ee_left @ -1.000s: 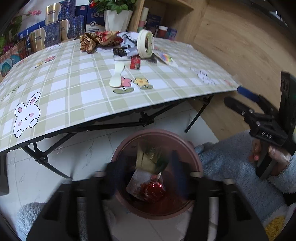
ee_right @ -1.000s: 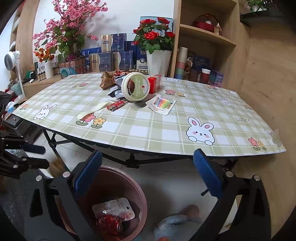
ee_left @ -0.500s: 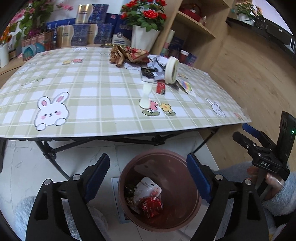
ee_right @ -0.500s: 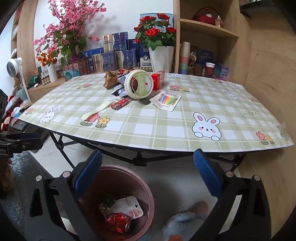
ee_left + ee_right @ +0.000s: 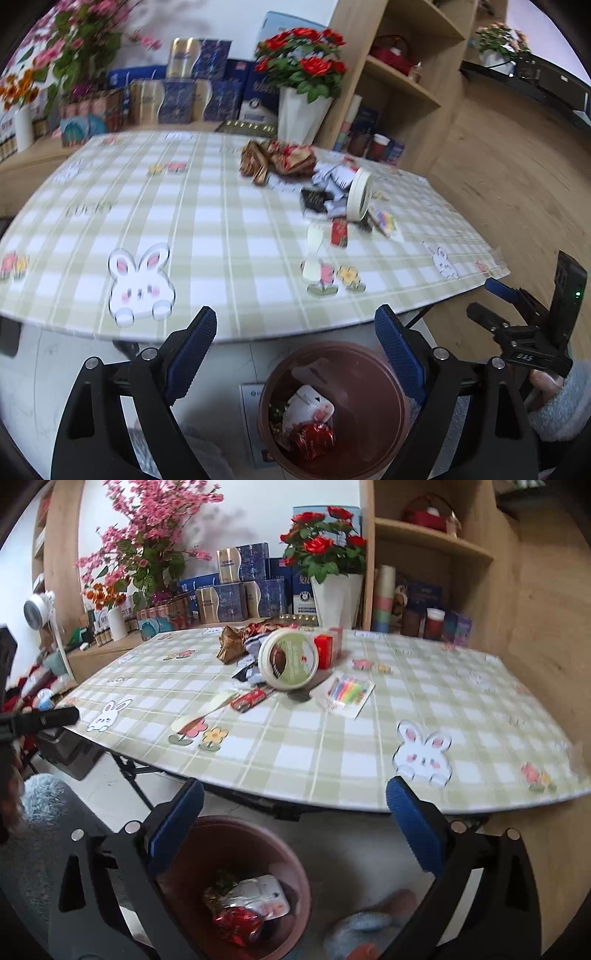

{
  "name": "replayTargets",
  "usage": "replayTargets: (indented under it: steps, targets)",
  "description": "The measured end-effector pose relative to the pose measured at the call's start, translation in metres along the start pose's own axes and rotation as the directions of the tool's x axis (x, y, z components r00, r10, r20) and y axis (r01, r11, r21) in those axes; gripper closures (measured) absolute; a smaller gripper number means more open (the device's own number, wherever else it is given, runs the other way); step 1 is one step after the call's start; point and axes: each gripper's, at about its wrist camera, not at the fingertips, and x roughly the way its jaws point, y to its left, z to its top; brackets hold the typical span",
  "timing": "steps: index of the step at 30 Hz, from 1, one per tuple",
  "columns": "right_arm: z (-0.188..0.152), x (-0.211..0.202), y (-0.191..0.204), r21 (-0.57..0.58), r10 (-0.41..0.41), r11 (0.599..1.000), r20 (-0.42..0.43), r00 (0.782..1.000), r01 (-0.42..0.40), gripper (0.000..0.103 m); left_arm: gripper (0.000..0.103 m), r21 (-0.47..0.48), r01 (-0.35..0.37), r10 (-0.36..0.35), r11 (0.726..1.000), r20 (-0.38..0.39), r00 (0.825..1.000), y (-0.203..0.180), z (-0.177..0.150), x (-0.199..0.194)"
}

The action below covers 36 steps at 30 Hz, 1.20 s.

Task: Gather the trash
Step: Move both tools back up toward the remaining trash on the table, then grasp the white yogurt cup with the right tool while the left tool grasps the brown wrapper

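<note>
Since a second ago, left tool has lifted clear of the bin, its jaws just opening, empty. Right tool also spread, empty. Crumpled wrappers lie mid-worktop: light, soft; pinch a raised fold.

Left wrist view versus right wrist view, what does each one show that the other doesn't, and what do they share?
Only the left wrist view shows the right gripper from outside, in a fuzzy-sleeved hand. Only the right wrist view shows the white fan and the round tub's printed lid. Both show the checked table, the litter pile and the brown bin holding wrappers.
</note>
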Motion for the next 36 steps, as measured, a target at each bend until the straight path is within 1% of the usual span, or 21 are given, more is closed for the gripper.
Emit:
replayTargets:
  steps: [5, 7, 10, 15, 18, 22, 24, 28, 32, 34, 36]
  targets:
    - [0.026, 0.011, -0.003, -0.064, -0.018, 0.998, 0.025, 1.000, 0.019, 0.006, 0.018, 0.025, -0.002, 0.002, 1.000, 0.011, 1.000, 0.007, 0.021, 0.003]
    - [0.039, 0.018, -0.003, -0.088, -0.002, 0.996, 0.031, 1.000, 0.005, 0.006, 0.018, 0.028, -0.007, 0.007, 1.000, 0.007, 1.000, 0.011, 0.028, 0.006]
    - [0.063, 0.035, -0.002, -0.157, 0.020, 0.987, 0.039, 0.999, -0.013, 0.006, 0.018, 0.036, -0.014, 0.014, 0.999, 0.006, 1.000, 0.018, 0.038, 0.013]
    - [0.107, 0.083, 0.002, -0.278, 0.096, 0.956, 0.013, 0.995, -0.089, 0.006, 0.018, 0.021, -0.022, 0.022, 1.000, 0.011, 1.000, 0.033, 0.053, 0.024]
    - [0.128, 0.116, 0.004, -0.312, 0.147, 0.939, -0.013, 0.989, -0.144, 0.006, 0.018, -0.003, -0.032, 0.032, 0.999, 0.013, 0.999, 0.041, 0.060, 0.032]
    - [0.146, 0.149, 0.001, -0.289, 0.182, 0.939, -0.035, 0.983, -0.185, 0.006, 0.018, -0.026, -0.045, 0.045, 0.999, 0.010, 0.999, 0.050, 0.065, 0.043]
    - [0.151, 0.166, -0.004, -0.266, 0.206, 0.940, -0.061, 0.977, -0.215, 0.006, 0.018, -0.026, -0.051, 0.051, 0.998, 0.001, 0.999, 0.053, 0.067, 0.050]
    - [0.153, 0.188, -0.011, -0.208, 0.247, 0.943, -0.092, 0.965, -0.261, 0.006, 0.018, -0.026, -0.046, 0.046, 0.999, -0.011, 0.999, 0.056, 0.070, 0.061]
    - [0.151, 0.204, -0.011, -0.176, 0.259, 0.944, -0.124, 0.958, -0.278, 0.006, 0.018, -0.031, -0.040, 0.040, 0.999, -0.020, 0.999, 0.058, 0.074, 0.073]
    - [0.149, 0.213, -0.011, -0.164, 0.256, 0.946, -0.156, 0.954, -0.281, 0.006, 0.018, -0.035, -0.035, 0.035, 0.999, -0.023, 0.999, 0.059, 0.075, 0.077]
    - [0.147, 0.222, -0.014, -0.135, 0.247, 0.951, -0.208, 0.946, -0.278, 0.006, 0.018, -0.037, -0.030, 0.029, 0.999, -0.023, 0.999, 0.060, 0.077, 0.081]
